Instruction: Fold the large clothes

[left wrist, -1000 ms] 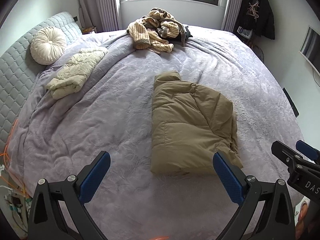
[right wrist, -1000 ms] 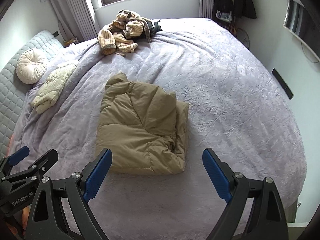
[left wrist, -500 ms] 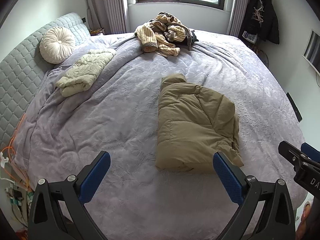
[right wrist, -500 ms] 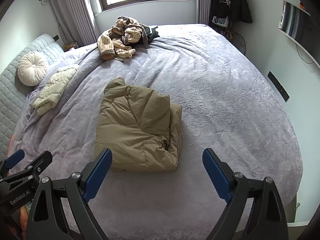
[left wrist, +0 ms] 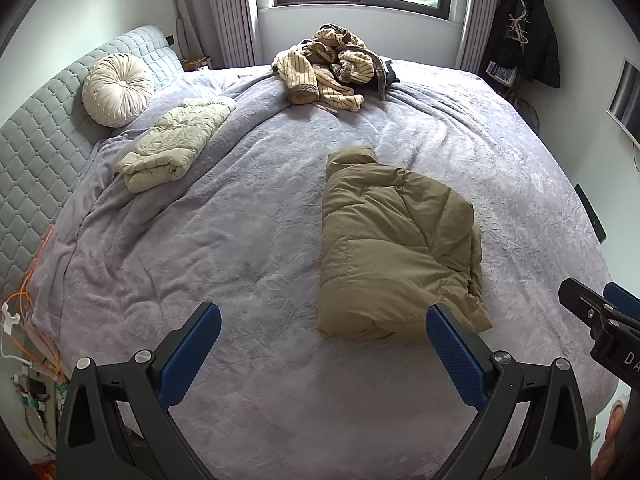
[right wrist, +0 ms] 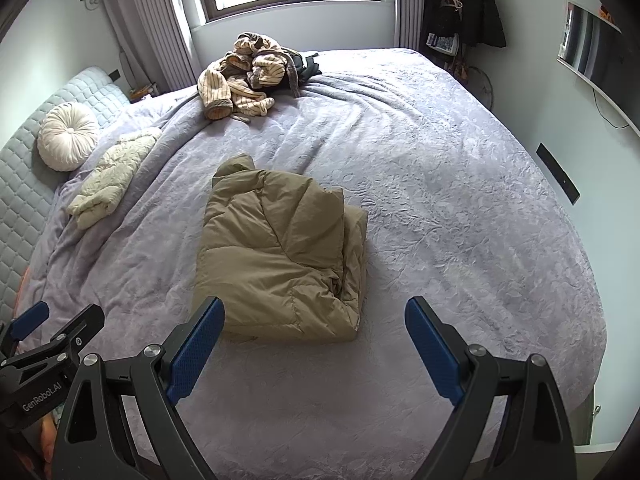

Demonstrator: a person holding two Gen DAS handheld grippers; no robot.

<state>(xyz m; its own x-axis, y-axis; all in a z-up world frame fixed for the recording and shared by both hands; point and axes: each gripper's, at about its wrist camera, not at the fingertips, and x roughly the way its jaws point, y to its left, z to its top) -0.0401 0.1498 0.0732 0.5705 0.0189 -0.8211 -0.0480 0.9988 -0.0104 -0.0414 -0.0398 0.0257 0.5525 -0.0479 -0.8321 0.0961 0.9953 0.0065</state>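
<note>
A tan puffer jacket (left wrist: 392, 240) lies folded into a thick rectangle on the lavender bed (left wrist: 240, 248); it also shows in the right wrist view (right wrist: 280, 252). My left gripper (left wrist: 320, 352) is open and empty, held above the near edge of the bed, short of the jacket. My right gripper (right wrist: 316, 348) is open and empty, just in front of the jacket's near edge. Each gripper shows at the edge of the other's view.
A cream quilted garment (left wrist: 172, 148) lies folded at the left near a round cushion (left wrist: 116, 90) and the padded headboard (left wrist: 36, 152). A pile of striped clothes (left wrist: 332, 68) sits at the far side under the window. Cables (left wrist: 24, 312) hang at the left.
Both grippers have pulled back and up from the folded jacket, so more of the bed and room shows. The jacket has not moved. Both stay open.
</note>
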